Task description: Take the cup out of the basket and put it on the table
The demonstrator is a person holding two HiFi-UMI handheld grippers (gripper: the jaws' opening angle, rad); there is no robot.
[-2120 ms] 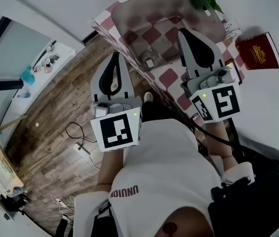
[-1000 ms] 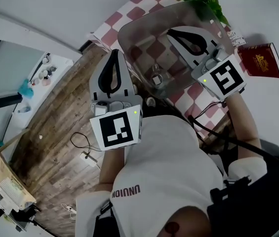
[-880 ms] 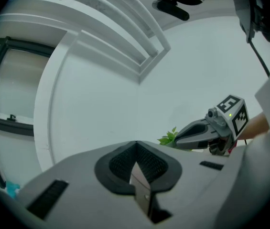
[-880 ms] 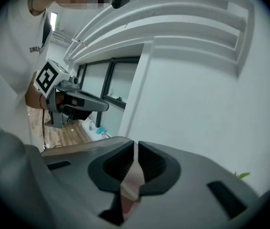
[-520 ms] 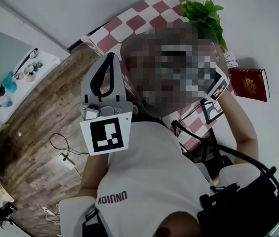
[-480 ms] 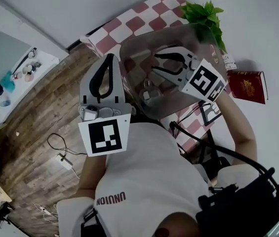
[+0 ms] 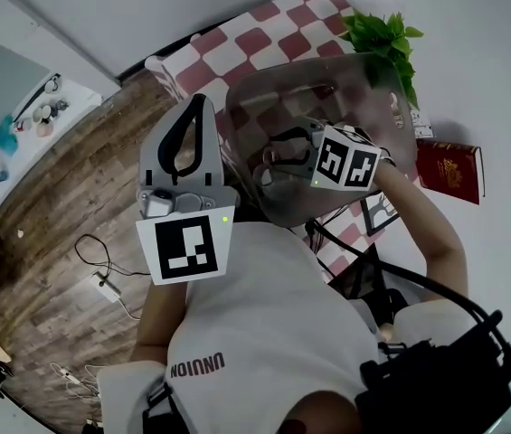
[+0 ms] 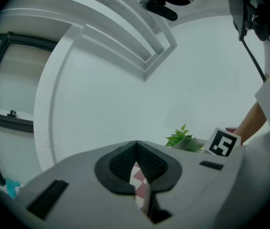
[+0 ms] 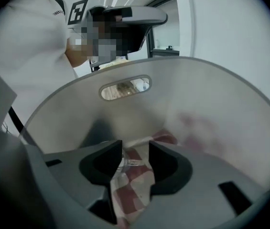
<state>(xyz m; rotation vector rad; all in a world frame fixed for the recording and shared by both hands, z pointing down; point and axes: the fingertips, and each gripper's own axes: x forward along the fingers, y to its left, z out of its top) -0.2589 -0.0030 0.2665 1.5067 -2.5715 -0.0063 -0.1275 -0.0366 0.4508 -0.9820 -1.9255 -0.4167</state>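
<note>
Reaching into translucent basket [image 9: 197, 94] with right gripper [image 9: 135, 149]
Found its jaws just opened, clear cup [image 9: 125, 162] between them unclamped; left gripper [image 8: 135, 143] clenched empty beside basket

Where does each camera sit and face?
Head view: on the person's head, facing steeply down at the basket; shirt, arms, left tool and right tool show.
Left gripper view: on the shut left tool, facing about level at a white wall; the right forearm shows.
Right gripper view: on the right tool inside the basket, jaws just opened, cup between them; shirt shows.
Head and left views share the plant.
</note>
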